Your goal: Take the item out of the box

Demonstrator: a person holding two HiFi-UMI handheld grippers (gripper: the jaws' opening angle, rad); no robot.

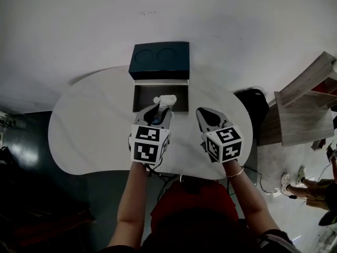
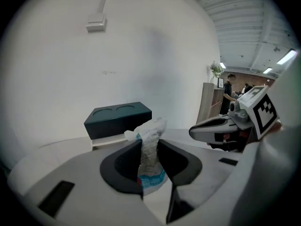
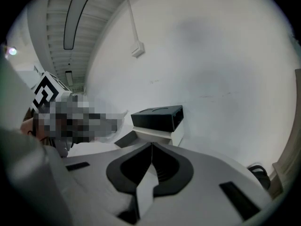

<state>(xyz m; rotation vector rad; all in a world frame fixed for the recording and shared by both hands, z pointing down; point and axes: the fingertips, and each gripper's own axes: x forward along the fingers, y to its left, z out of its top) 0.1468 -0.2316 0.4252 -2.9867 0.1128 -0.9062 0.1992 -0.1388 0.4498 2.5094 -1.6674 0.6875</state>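
Note:
An open box stands at the far side of the white table [image 1: 89,125]: its dark lid [image 1: 159,60] is tipped back behind the white base [image 1: 181,100]. My left gripper [image 1: 158,108] is at the base's near edge, shut on a crinkled white packet [image 1: 165,99]. In the left gripper view the packet [image 2: 149,154], with its blue band, stands upright between the jaws of the left gripper [image 2: 149,149], and the box [image 2: 117,119] lies beyond. My right gripper [image 1: 200,112] hovers to the right of the box. Its jaws meet with nothing between them, as the right gripper view shows: right gripper [image 3: 151,147], box [image 3: 157,119].
The table's curved near edge is just below both grippers. A wooden shelf unit [image 1: 303,107] stands on the floor at the right, with a dark object [image 1: 256,100] beside the table. A person's legs [image 1: 310,186] show at the far right.

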